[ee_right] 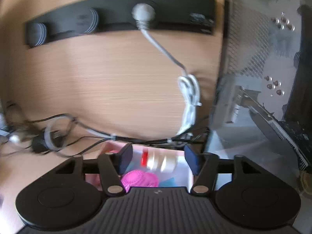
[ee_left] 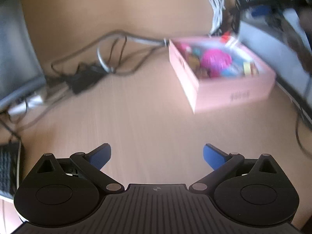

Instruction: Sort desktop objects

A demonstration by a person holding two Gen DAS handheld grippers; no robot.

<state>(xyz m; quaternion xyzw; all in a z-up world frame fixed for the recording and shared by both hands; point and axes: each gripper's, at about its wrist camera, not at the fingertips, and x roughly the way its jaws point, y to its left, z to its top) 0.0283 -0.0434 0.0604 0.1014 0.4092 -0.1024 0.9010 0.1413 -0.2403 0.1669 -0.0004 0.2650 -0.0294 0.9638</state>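
A pink box [ee_left: 224, 91] sits on the wooden desk at the right, filled with several small items, among them a magenta mesh ball [ee_left: 215, 59]. My left gripper [ee_left: 157, 157] hovers over bare desk short of the box, jaws spread wide with nothing between them. My right gripper [ee_right: 158, 159] is right over the pink box [ee_right: 91, 178], open. A blurred cream roll with a red part [ee_right: 159, 161] shows between its pads with a gap on each side. The magenta ball [ee_right: 139, 179] lies just beneath.
Tangled dark cables and a black adapter [ee_left: 83, 78] lie to the left behind the box. A white cable bundle [ee_right: 189, 97] hangs from a black power strip [ee_right: 117, 13]. A computer case [ee_right: 253, 48] stands right of the box. A keyboard [ee_left: 7, 171] lies at the left edge.
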